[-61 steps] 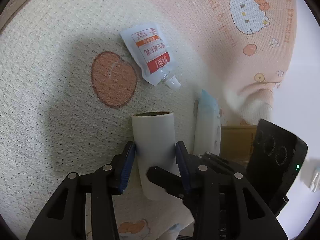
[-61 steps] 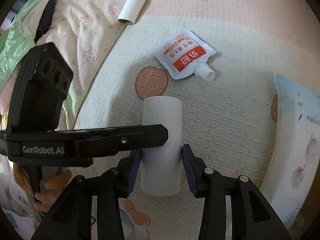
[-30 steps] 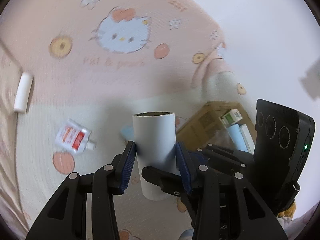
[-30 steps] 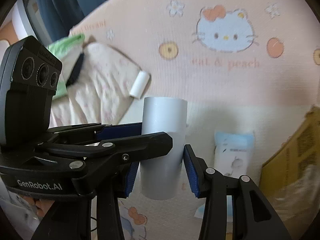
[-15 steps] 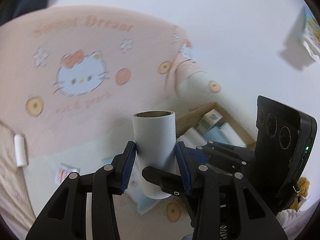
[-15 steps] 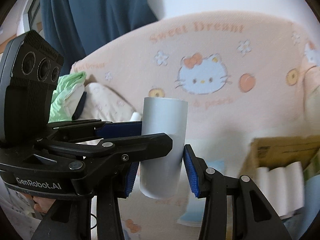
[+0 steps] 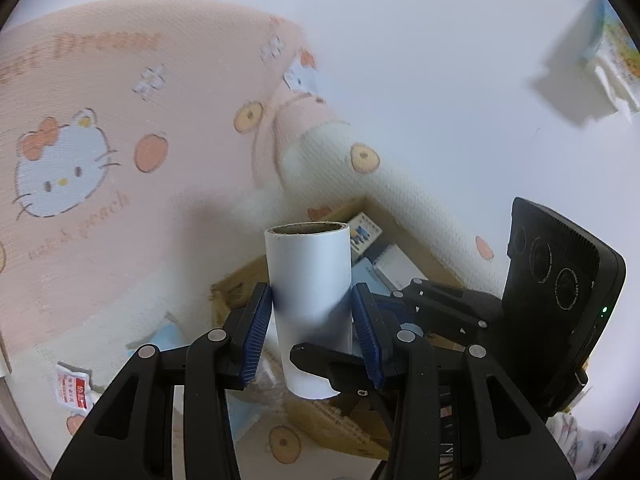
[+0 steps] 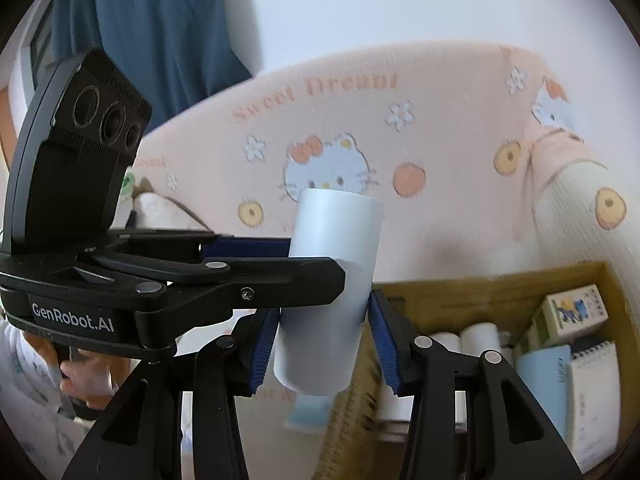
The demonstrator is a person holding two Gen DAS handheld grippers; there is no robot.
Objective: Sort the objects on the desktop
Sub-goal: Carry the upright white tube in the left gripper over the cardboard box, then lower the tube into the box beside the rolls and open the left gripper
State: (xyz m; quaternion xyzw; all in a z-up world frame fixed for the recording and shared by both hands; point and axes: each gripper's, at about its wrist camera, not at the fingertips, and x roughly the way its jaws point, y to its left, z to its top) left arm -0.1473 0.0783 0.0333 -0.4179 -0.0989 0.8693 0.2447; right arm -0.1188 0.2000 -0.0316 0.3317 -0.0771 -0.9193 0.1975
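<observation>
Above the near wall of the cardboard box (image 8: 492, 284), I have the paper roll (image 8: 332, 240) off the bedding and gripped twice. The left gripper (image 7: 310, 324) is clamped across its middle. The right gripper (image 8: 324, 332) has it between its pads, jaws opening, though both pads look to touch it. I judge the double hold steadies it for dropping among the white rolls (image 8: 476, 340) lying inside. Both hands slant forward and down, the left crossing in from the left side; the roll leans slightly.
</observation>
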